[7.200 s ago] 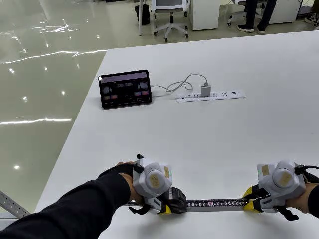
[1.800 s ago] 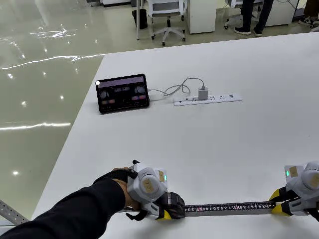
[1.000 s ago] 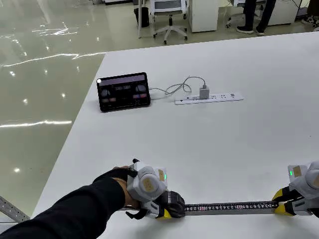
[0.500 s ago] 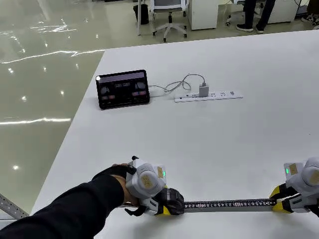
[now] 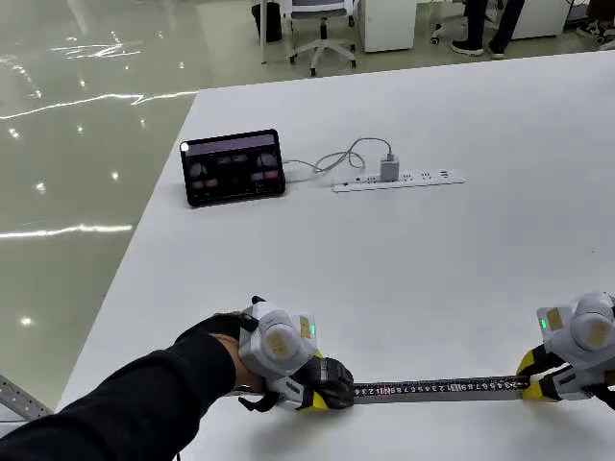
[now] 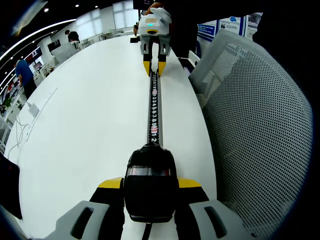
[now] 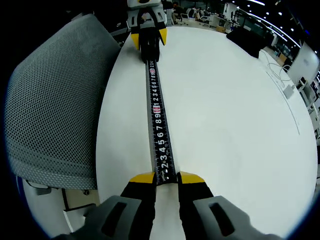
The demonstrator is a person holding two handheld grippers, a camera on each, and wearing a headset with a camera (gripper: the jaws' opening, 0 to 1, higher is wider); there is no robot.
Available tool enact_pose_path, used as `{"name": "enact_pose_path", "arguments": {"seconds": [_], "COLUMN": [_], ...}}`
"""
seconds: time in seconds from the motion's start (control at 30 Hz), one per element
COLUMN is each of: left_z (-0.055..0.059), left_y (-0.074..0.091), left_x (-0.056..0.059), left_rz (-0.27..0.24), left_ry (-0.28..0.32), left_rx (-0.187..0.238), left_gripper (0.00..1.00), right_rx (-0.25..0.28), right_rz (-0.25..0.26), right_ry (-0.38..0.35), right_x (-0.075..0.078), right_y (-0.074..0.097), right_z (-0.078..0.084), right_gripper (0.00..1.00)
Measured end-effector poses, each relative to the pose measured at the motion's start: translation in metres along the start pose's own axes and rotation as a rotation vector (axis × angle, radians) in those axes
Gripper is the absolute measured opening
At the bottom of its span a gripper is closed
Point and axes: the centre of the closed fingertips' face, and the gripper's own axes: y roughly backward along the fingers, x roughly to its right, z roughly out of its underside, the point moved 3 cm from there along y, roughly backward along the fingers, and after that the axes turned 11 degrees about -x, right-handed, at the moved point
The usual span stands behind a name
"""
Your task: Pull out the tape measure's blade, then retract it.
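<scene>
The left tool [image 6: 150, 184] clamps the tape's case [image 6: 150, 167] on the counter [image 5: 432, 279] near its front edge. The right tool [image 7: 163, 178], well apart, pinches the tip of the blade [image 7: 156, 105], which lies stretched flat between them. The pull-out looks about done; retracting likely calls for bringing the right tool back toward the case, feeding the blade in slowly.

The left gripper [image 6: 150, 184] is squeezing the black tape measure [image 6: 150, 167]. Its blade [image 6: 154, 107] is stretching out over the white table [image 6: 90, 115] to the right gripper [image 6: 154, 68], which is pinching its end.
</scene>
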Motion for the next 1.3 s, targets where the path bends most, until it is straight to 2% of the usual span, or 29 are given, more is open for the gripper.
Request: {"name": "enact_pose_path", "arguments": {"seconds": [0.07,0.17,0.27,0.37,0.47,0.57,0.7,0.87,0.9,0.93,1.0,1.07,1.1,1.13,1.17,1.23,1.3], "left_z": [0.0,0.001,0.005,0.006,0.009,0.017,0.022,0.028,0.029,0.03,0.035,0.04,0.042,0.044,0.051,0.057,0.067], "left_y": [0.0,0.0,0.0,0.003,0.006,0.008,0.015,0.023,0.025,0.028,0.029,0.034,0.038,0.04,0.041,0.043,0.047], "left_x": [0.0,0.0,-0.003,-0.004,-0.004,-0.005,-0.01,-0.011,-0.012,-0.02,-0.02,-0.022,-0.025,-0.025,-0.026,-0.028,-0.029], "left_rz": [-0.003,0.0,-0.019,-0.019,-0.03,-0.036,-0.055,-0.061,-0.074,-0.135,-0.127,-0.135,-0.157,-0.159,-0.163,-0.183,-0.211], "left_ry": [-0.01,-0.002,0.01,0.009,0.017,0.049,0.101,0.147,0.152,0.156,0.181,0.224,0.262,0.296,0.353,0.38,0.439], "left_rx": [-0.012,-0.022,-0.046,-0.044,-0.04,-0.057,-0.036,-0.01,-0.004,0.015,0.018,0.04,0.061,0.072,0.074,0.096,0.114], "left_gripper": [0.35,0.35,0.39,0.4,0.41,0.51,0.65,0.72,0.76,0.81,0.92,0.94,0.96,1.0,1.0,1.0,1.0], "right_rx": [-0.019,-0.044,-0.052,-0.058,-0.053,-0.025,-0.019,0.008,0.015,0.022,0.024,0.054,0.075,0.08,0.092,0.1,0.126], "right_rz": [0.027,0.001,-0.01,-0.017,-0.026,-0.034,-0.03,-0.019,-0.017,-0.014,-0.004,0.043,0.065,0.07,0.08,0.084,0.085], "right_ry": [0.05,0.041,0.047,0.046,0.013,-0.025,-0.031,-0.065,-0.072,-0.081,-0.095,-0.111,-0.126,-0.137,-0.15,-0.164,-0.213], "right_x": [0.003,0.003,0.001,-0.001,-0.002,-0.004,-0.005,-0.005,-0.005,-0.007,-0.007,-0.001,0.002,0.002,0.001,-0.001,-0.006], "right_y": [0.0,-0.002,-0.003,-0.003,-0.001,0.003,0.006,0.009,0.009,0.011,0.013,0.017,0.021,0.023,0.025,0.027,0.029], "right_z": [-0.001,0.002,0.004,0.006,0.009,0.008,0.011,0.012,0.013,0.012,0.013,0.013,0.013,0.013,0.013,0.014,0.015], "right_gripper": [0.15,0.27,0.34,0.4,0.49,0.54,0.57,0.61,0.63,0.64,0.65,0.66,0.67,0.68,0.69,0.73,0.78]}}
